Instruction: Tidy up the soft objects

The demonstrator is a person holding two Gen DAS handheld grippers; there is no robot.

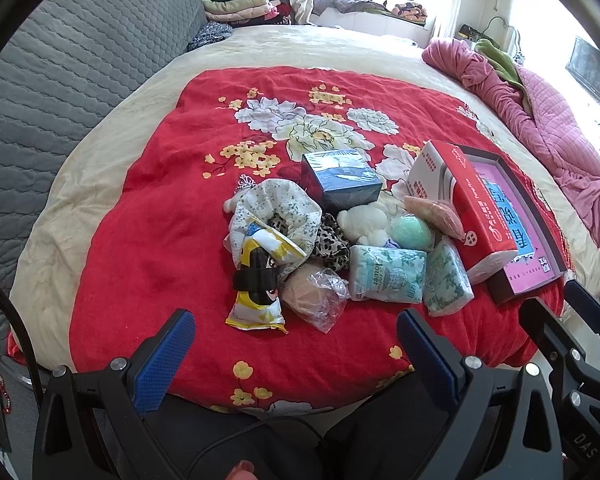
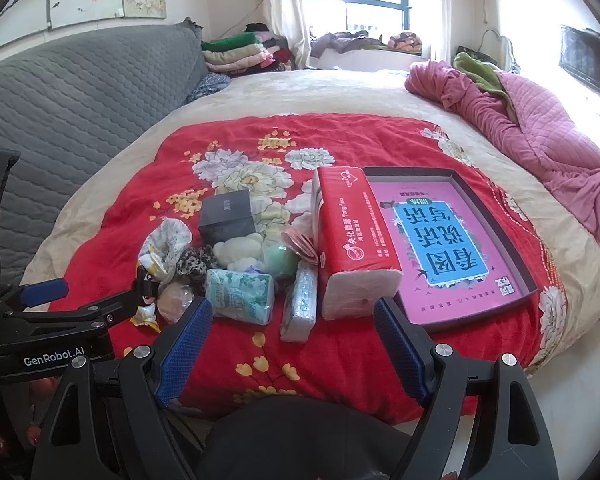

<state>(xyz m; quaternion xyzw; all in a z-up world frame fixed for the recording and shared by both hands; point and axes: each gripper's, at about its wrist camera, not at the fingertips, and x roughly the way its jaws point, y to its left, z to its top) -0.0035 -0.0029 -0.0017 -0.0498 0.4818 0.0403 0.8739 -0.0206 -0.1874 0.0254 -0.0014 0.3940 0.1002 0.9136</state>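
Both grippers hang over the near edge of the bed with their blue pads wide apart and nothing between them: the left gripper (image 1: 296, 344) faces the pile of soft things, and the right gripper (image 2: 292, 332) faces the red tissue pack (image 2: 350, 236). The soft things lie on the red flower blanket (image 1: 172, 184), near its middle. A flat dark box lid (image 2: 512, 240) sits by the blanket's right edge, and inside it lies only a pink sheet (image 2: 448, 240) with big blue writing. The red tissue pack leans against the lid's left wall. Beside it are two small green tissue packs (image 1: 386, 274), a green ball (image 1: 410, 230), a white plush toy (image 1: 364, 222), a leopard scrunchie (image 1: 332, 244), a flowery cloth (image 1: 276, 208), a yellow snack bag (image 1: 258, 276), and a pink round thing in clear plastic wrap (image 1: 314, 294). A dark blue box (image 1: 342, 178) stands behind the pile. The right wrist view shows the whole lid; the left wrist view cuts part of it off but shows the snack bag clearly.
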